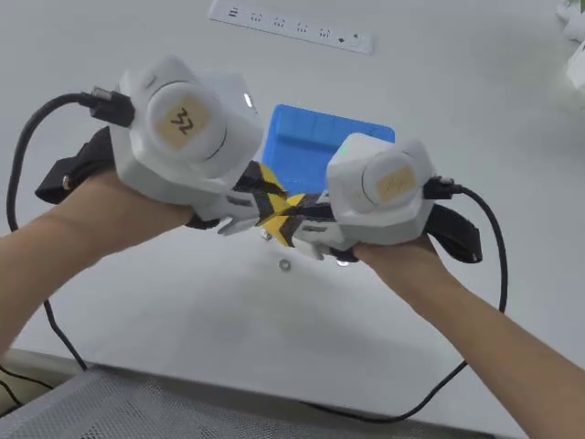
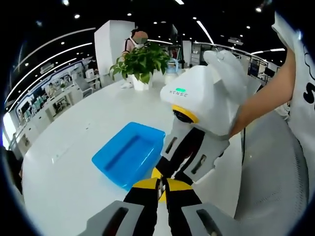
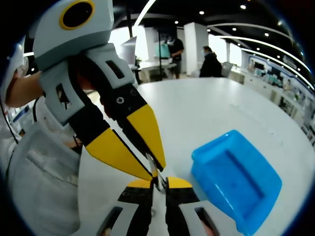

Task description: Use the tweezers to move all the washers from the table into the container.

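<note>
Head view: left gripper (image 1: 268,203) and right gripper (image 1: 300,218) were tip to tip over the white table (image 1: 457,110), just in front of the blue container (image 1: 315,146). One washer (image 1: 284,265) lay on the table just below the tips. A second glint under the right gripper might've been another, couldn't confirm. One power strip (image 1: 291,26) sat at the far edge. Left gripper view: its own jaws were narrow, near closed, nose to nose with the right gripper's. The container sat just beyond, and I saw no washer in it. Right gripper view: a thin metal sliver, which I took for the tweezers (image 3: 154,172), ran from the left gripper's pinched yellow tips down into the slim gap of the right's own jaws. Couldn't tell if the right was actually clamping it. Count: two grippers, one container, one pair of tweezers, one sure washer. My read: this was tool setup or handover, with no washer moved yet. Next move needs a firm, aligned grip on the tweezers, then tips down to straddle that washer.
</note>
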The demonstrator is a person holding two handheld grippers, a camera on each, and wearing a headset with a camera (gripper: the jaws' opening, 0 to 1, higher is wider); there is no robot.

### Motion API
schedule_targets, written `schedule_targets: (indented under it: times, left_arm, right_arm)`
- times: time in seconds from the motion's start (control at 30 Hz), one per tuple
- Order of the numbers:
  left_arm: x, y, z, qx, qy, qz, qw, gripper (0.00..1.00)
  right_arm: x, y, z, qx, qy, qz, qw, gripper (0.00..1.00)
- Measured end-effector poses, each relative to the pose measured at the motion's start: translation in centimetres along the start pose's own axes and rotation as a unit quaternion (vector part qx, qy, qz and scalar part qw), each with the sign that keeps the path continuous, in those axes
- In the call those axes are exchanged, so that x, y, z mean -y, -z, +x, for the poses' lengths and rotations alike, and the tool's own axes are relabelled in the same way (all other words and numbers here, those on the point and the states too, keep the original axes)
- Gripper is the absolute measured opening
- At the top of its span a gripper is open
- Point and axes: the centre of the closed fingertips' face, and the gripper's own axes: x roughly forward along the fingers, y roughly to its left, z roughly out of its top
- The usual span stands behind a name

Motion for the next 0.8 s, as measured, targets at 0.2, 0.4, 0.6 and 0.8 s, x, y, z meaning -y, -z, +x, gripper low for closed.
schedule_targets:
  times: [0.2,0.4,0.6,0.8]
  left_arm:
    - [0.0,0.5,-0.5,0.002,0.005,0.017,0.9998,0.00]
    - [0.1,0.5,-0.6,0.004,0.005,0.022,0.9997,0.00]
    - [0.3,0.5,-0.5,0.005,0.013,0.021,0.9997,0.00]
    - [0.6,0.6,-0.5,0.003,0.026,0.018,0.9995,0.00]
  right_arm:
    - [-0.3,0.1,0.3,0.002,-0.003,-0.016,0.9999,0.07]
    - [-0.3,0.6,0.6,-0.011,-0.006,-0.028,0.9995,0.10]
    - [-0.1,1.6,1.3,-0.022,0.001,-0.035,0.9991,0.08]
    - [-0.1,1.6,1.2,-0.021,-0.011,-0.020,0.9995,0.07]
